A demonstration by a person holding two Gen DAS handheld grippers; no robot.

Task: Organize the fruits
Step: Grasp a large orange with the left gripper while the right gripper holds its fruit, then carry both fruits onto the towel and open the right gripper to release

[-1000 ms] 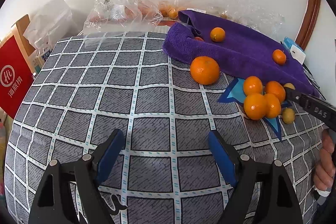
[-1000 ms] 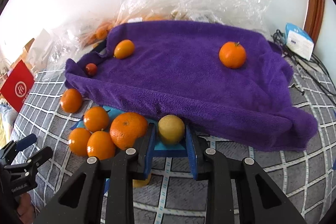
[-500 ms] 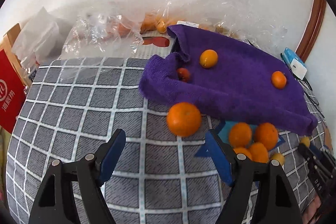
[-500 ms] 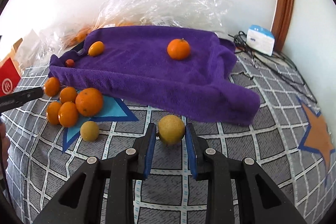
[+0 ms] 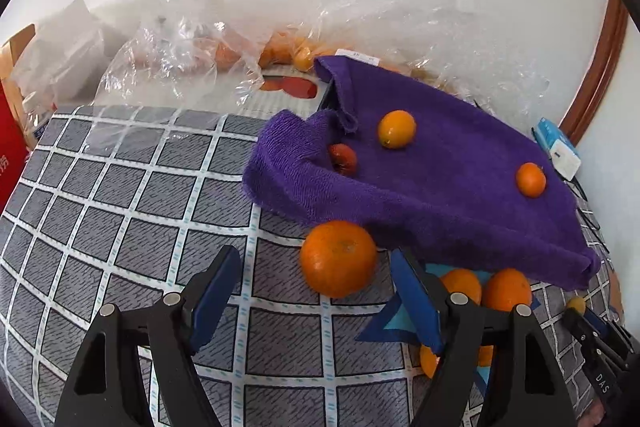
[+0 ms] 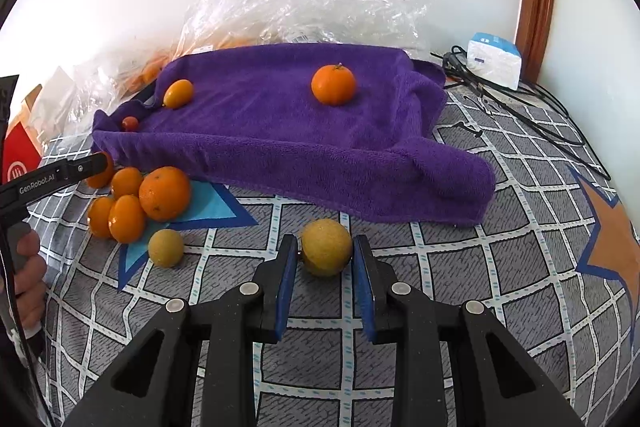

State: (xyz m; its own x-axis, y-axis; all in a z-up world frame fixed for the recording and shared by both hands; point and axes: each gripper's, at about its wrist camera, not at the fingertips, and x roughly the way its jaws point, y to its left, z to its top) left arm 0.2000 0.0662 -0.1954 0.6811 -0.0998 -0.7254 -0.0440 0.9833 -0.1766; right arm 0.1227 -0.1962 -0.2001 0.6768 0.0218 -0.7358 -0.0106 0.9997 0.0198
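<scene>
My left gripper (image 5: 316, 287) is open, its blue pads either side of a large orange (image 5: 338, 258) that lies on the checked cloth at the edge of the purple towel (image 5: 440, 179). My right gripper (image 6: 325, 259) is shut on a yellow-green fruit (image 6: 326, 247), held low over the cloth. On the towel lie an oval orange fruit (image 5: 396, 129), a small red fruit (image 5: 343, 158) and a mandarin (image 6: 333, 85). A cluster of oranges (image 6: 136, 199) and a second yellow-green fruit (image 6: 166, 247) lie on the blue star patch.
Crinkled clear plastic bags (image 5: 180, 63) with more oranges lie along the back wall. A red box (image 6: 18, 155) stands at the left. A white-blue box (image 6: 494, 61) and black cables (image 6: 532, 107) lie at the right by a wooden door frame.
My left gripper moved forward and right until the large orange sits between its open fingers. My right gripper carried the yellow-green fruit back and right, away from the towel edge and the cluster.
</scene>
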